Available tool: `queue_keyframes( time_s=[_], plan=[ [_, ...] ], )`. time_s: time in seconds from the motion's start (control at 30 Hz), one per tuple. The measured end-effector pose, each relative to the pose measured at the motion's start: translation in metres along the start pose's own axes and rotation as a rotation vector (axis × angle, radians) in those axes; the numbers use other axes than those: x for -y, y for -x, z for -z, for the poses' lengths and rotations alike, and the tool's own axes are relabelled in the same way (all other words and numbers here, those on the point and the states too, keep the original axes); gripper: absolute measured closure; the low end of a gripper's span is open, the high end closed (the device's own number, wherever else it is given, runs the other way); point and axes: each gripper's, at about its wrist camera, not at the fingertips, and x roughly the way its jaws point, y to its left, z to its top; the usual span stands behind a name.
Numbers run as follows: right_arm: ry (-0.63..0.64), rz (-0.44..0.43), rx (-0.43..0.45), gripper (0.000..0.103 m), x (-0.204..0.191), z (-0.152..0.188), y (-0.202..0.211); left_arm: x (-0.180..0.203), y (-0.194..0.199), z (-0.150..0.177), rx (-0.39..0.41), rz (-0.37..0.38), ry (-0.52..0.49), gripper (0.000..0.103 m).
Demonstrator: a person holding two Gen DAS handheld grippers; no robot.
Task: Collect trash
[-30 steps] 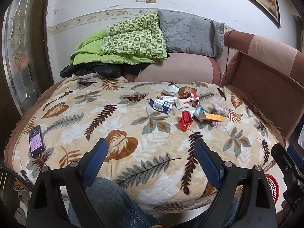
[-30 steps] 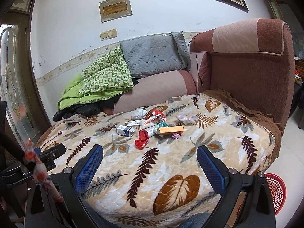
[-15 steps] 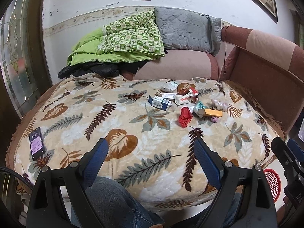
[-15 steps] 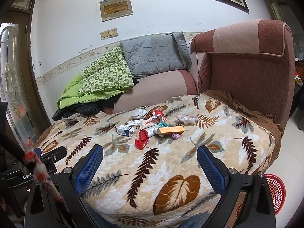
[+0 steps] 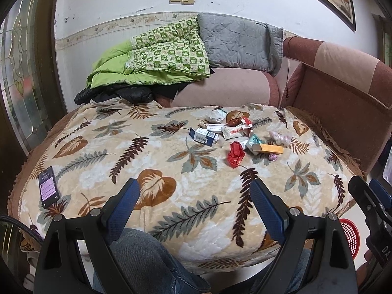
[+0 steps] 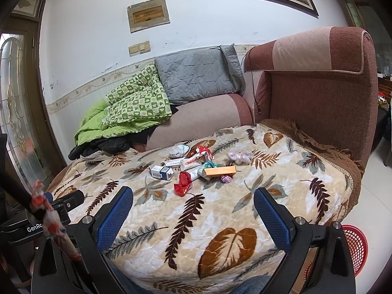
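Approach step judged in hand; nothing collected yet. Left gripper (image 5: 194,202) and right gripper (image 6: 193,208) held wide open, empty. Trash pile (image 5: 235,137) clustered mid-blanket (image 5: 152,161), well ahead. Red basket (image 6: 355,247) seen on floor at right. Reach forward to red wrapper (image 6: 182,185) called for next.

Black grippers, blue pads (image 5: 265,207), jeans (image 5: 144,257)

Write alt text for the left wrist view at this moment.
The open left gripper hovers over a leaf-patterned blanket, its jaws wide apart and empty. A cluster of trash lies farther ahead, with a phone at the blanket's left edge and a red basket on the floor.
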Motion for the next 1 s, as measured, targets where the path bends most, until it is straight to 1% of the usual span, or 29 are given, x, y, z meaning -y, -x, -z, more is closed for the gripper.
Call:
queue_keyframes(
  time_s=[0.23, 0.47, 0.6, 0.73, 0.87, 1.0],
  plan=[
    [0.002, 0.001, 0.012, 0.002, 0.0, -0.002, 0.006, 0.0, 0.0, 0.001, -0.002, 0.0, 0.001, 0.012],
    [0.007, 0.002, 0.004, 0.002, 0.0, -0.001, 0.006, 0.004, 0.0, -0.002, -0.003, 0.007, 0.001, 0.012],
    [0.005, -0.007, -0.005, 0.002, -0.001, -0.002, 0.002, 0.012, 0.002, -0.009, -0.008, 0.01, -0.004, 0.013],
    [0.008, -0.009, -0.016, 0.002, 0.0, -0.004, -0.007, 0.008, 0.002, -0.005, -0.005, 0.006, 0.0, 0.013],
    [0.014, -0.01, -0.022, 0.002, 0.0, -0.005, -0.015, 0.011, -0.005, -0.009, -0.014, 0.004, -0.003, 0.013],
    [0.024, -0.015, -0.03, 0.002, 0.001, -0.005, -0.027, 0.008, -0.023, -0.012, -0.029, 0.011, -0.009, 0.013]
  ],
)
